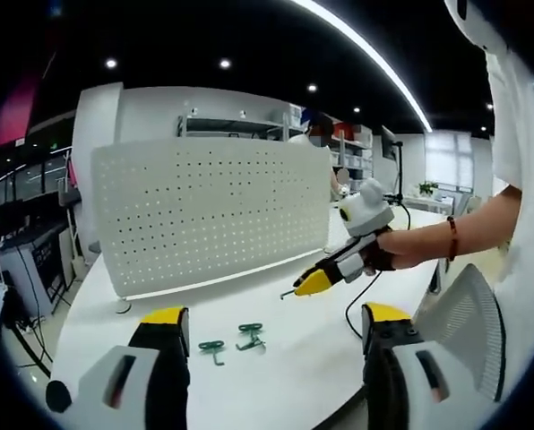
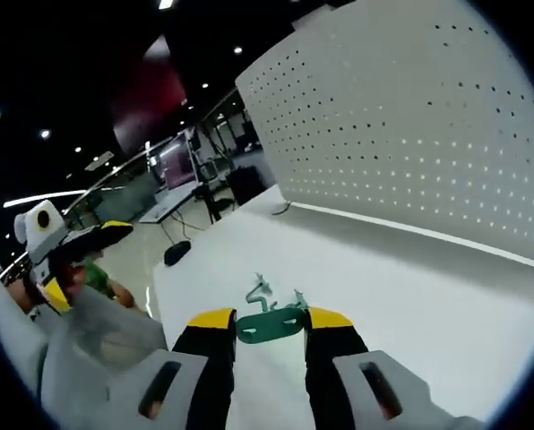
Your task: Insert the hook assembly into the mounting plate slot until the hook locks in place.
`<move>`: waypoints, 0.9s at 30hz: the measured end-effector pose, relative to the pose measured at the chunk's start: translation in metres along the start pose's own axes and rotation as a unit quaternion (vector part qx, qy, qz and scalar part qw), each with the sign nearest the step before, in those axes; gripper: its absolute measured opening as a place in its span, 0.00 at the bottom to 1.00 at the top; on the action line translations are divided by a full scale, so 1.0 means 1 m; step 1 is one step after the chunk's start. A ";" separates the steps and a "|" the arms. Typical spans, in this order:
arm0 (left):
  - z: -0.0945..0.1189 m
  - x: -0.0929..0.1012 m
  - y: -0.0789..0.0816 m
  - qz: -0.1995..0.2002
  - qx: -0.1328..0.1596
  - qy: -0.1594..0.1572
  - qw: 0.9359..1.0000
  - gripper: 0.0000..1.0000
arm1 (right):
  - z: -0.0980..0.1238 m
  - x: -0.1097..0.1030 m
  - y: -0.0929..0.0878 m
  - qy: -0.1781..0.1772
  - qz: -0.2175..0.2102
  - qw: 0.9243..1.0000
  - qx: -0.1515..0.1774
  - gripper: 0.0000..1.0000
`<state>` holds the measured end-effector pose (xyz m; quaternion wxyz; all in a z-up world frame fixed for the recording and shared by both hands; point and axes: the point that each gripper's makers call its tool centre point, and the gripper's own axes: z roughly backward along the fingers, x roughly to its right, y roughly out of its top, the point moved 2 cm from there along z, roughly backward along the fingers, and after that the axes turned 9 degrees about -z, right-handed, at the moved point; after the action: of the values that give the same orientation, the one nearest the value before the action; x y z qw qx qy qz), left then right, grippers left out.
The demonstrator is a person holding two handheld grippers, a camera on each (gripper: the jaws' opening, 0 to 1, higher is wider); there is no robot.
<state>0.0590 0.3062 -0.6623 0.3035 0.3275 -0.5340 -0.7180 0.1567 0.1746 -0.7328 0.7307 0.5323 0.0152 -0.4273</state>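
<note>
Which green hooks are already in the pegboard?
None. Both green hooks lie flat on the table, in front of the upright pegboard.

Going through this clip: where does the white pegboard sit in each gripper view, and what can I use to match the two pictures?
Left gripper view: the white pegboard stands upright, centre-left, at the table's far side.
Right gripper view: the white pegboard fills the upper right, seen close and at a slant.
Shared landmark: the white table it stands on.
</note>
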 end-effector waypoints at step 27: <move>-0.005 0.011 0.002 -0.023 0.020 -0.030 0.999 0.67 | 0.016 -0.047 0.002 0.068 -0.054 0.996 -0.037 0.29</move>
<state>0.0567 0.2940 -0.6630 0.2637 0.3239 -0.5491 -0.7239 0.1214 0.1901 -0.7018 0.7228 0.5313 0.1092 -0.4281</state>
